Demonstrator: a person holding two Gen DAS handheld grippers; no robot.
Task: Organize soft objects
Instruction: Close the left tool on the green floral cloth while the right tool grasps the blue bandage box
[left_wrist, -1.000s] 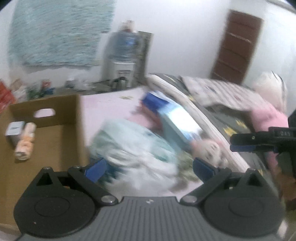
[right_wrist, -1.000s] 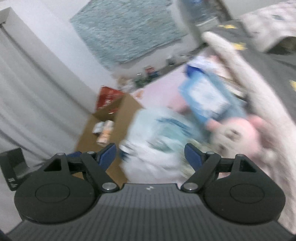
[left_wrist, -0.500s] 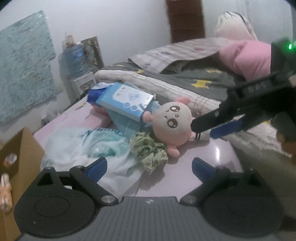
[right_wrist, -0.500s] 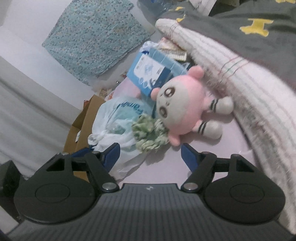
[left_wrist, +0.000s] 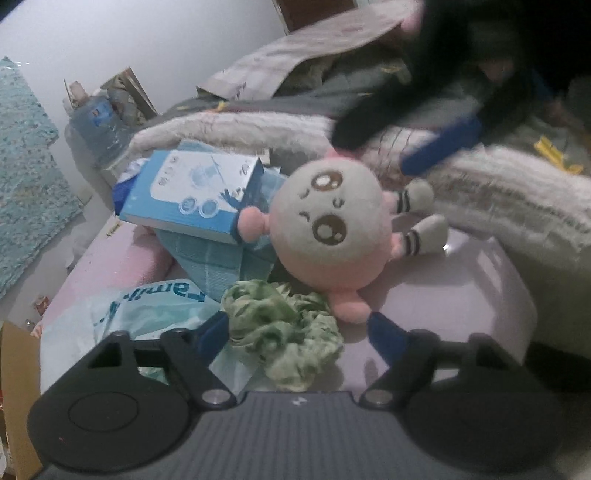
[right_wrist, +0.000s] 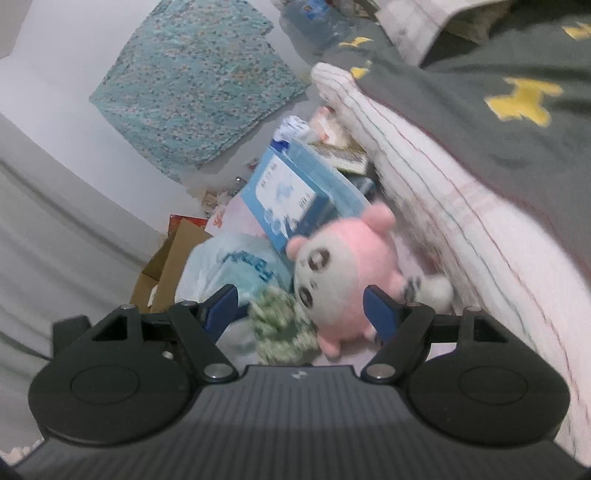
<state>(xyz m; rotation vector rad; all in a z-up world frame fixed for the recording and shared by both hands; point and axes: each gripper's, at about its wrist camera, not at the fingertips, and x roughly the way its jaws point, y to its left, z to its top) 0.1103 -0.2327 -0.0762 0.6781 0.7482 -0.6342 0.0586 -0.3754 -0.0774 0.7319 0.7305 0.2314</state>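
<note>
A pink plush toy with a white face lies on the pale pink surface; it also shows in the right wrist view. A green scrunchie lies just in front of it, also in the right wrist view. My left gripper is open, its fingers on either side of the scrunchie. My right gripper is open and straddles the plush and scrunchie from just above. The right gripper's blue fingertip shows blurred above the plush.
A blue and white box leans on teal packets behind the plush. A white plastic bag lies at the left. A cardboard box stands beyond it. A rolled striped blanket and grey bedding bound the right side.
Both grippers have moved in closer to the plush and the scrunchie. The left view has swung from the cardboard box to the pile. Both stay open.
</note>
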